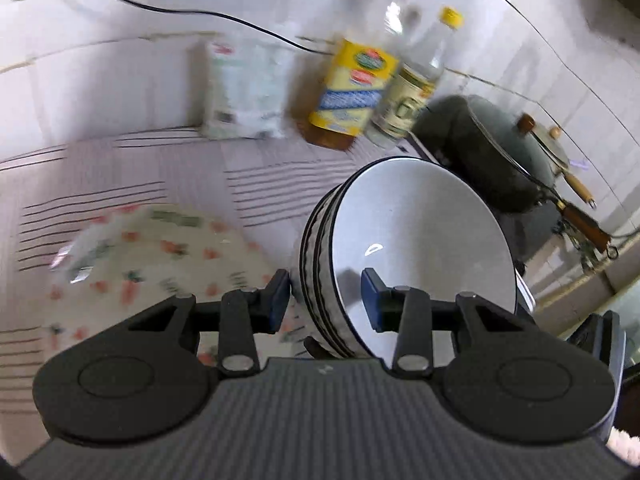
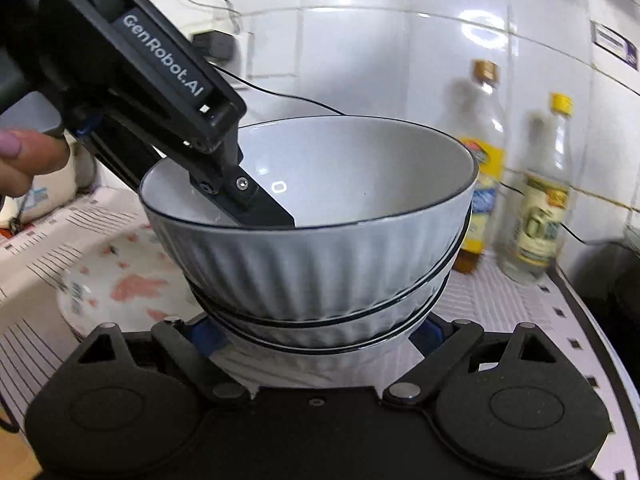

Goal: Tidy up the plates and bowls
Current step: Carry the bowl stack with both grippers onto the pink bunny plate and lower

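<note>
Above the striped counter (image 1: 120, 168), left tongs (image 1: 326, 300) pinch the stacked bowls' (image 1: 400, 240) rim.

yellow-label bottle (image 1: 354, 92) | clear bottle (image 1: 416, 92) beside it | dark pot (image 1: 480, 148) | black cable (image 1: 168, 10) on tiled wall

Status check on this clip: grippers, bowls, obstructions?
Left gripper shut on rim of stacked white ribbed bowls. Right gripper jaws flank stack base, contact unclear. Floral plate below; yellow-labelled oil bottle behind.
</note>
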The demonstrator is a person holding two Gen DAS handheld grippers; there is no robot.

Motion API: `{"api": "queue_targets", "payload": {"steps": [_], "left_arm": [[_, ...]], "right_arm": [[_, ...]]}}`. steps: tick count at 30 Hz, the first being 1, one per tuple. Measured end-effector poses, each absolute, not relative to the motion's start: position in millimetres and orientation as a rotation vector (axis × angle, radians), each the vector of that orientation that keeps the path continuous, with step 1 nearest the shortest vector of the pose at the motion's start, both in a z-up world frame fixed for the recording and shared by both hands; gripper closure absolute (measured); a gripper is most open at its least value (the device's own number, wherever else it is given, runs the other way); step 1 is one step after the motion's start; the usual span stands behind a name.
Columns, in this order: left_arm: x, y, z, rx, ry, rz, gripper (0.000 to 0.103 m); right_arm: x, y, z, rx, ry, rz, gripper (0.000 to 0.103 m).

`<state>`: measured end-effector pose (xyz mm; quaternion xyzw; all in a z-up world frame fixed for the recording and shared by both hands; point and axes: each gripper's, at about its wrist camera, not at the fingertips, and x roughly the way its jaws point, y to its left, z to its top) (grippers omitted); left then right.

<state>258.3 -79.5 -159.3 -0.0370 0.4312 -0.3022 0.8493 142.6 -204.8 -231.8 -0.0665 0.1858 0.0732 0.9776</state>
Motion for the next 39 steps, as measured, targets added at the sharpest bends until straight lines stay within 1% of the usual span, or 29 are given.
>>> {"api": "queue_targets", "payload": {"steps": [8,14,27,39], "left_arm": [[265,-6,-158,-0.160,0.908,-0.519,0.066],[275,23,-174,-0.161,0.946,-0.433,0.066],[293,46,-209,-0.289,1.032,-0.428,0.066],[298,49,-211,-0.306,1.056,-0.429,0.066]], "right_arm": [[166,-151,-230,-0.161,0.374,0.291,0.008],[184,-128,-245,-0.115,0.434,0.379,0.008],[197,-113,-258,-0.162,0.519,0.378,0.008],[196,-101,-261,-0.113,0.547,0.310,0.007]]}}
